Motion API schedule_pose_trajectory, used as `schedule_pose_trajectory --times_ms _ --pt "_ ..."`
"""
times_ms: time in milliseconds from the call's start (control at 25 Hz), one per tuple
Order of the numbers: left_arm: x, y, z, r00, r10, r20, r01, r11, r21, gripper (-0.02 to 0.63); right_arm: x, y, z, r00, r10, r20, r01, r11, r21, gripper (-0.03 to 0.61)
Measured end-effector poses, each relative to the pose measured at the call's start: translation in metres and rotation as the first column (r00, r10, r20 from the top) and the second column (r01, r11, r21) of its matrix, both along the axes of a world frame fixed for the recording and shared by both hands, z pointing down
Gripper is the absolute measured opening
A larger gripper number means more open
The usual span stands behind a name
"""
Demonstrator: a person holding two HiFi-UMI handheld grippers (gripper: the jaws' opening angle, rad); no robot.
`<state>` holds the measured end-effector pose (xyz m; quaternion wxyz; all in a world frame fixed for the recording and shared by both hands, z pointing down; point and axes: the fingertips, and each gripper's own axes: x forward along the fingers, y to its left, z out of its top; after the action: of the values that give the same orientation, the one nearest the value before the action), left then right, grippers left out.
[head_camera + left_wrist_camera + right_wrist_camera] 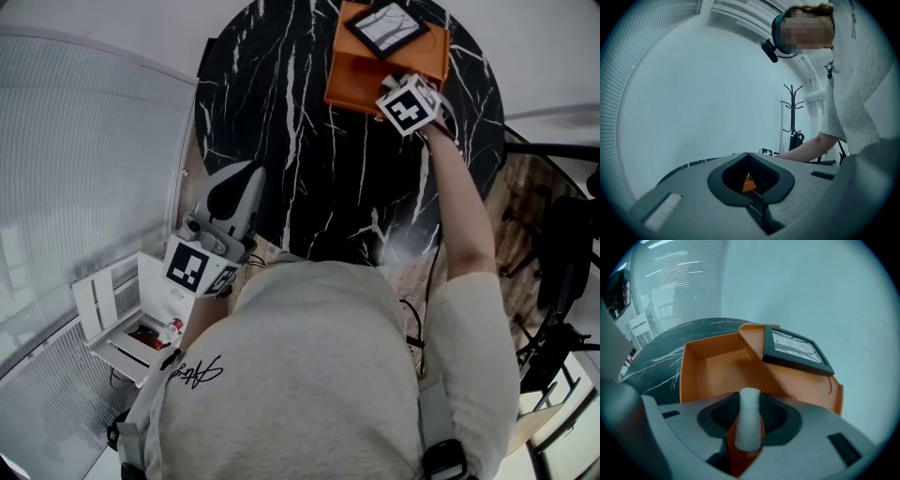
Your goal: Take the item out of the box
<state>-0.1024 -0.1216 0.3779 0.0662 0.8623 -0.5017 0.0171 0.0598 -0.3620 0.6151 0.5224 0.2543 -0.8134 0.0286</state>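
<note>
An open orange box stands at the far side of the round black marble table. A dark framed panel lies on its folded-back lid. My right gripper reaches over the box's near wall. In the right gripper view the box looks bare inside and the panel rests at the right. A white roll stands between the jaws of the right gripper, with orange showing on either side of it. My left gripper hangs shut at the near table edge, holding nothing.
A white shelf unit with a red thing on it stands on the floor at the lower left. Dark furniture stands beyond the table's right side. A coat stand rises by the far wall.
</note>
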Motion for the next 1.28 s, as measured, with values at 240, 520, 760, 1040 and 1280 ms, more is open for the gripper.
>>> schedule_pose_trajectory --times_ms 240,520,760,1040,1280 --pt "0.001 -0.001 -0.001 1.000 0.010 -0.003 -0.010 1.000 0.004 0.002 -0.002 0.000 -0.008 1.000 0.025 0.017 -0.026 1.000 0.017 0.138" --pt "0.002 -0.001 -0.003 1.000 0.019 -0.007 -0.019 1.000 0.014 0.003 -0.006 0.006 -0.014 0.998 0.040 0.046 -0.041 0.999 0.018 0.138" --pt "0.005 0.000 -0.005 0.999 0.031 -0.008 -0.031 0.999 0.019 0.003 -0.011 0.009 -0.025 0.995 0.057 0.077 -0.060 0.998 0.031 0.138" --pt "0.007 -0.003 -0.009 0.999 0.049 -0.009 -0.048 0.998 0.030 0.003 -0.017 0.013 -0.043 0.992 0.061 0.110 -0.067 0.996 0.057 0.138" --pt "0.007 -0.005 -0.012 0.998 0.062 -0.028 -0.061 0.997 0.039 0.003 -0.018 0.015 -0.058 0.989 0.071 0.131 -0.083 0.993 0.088 0.138"
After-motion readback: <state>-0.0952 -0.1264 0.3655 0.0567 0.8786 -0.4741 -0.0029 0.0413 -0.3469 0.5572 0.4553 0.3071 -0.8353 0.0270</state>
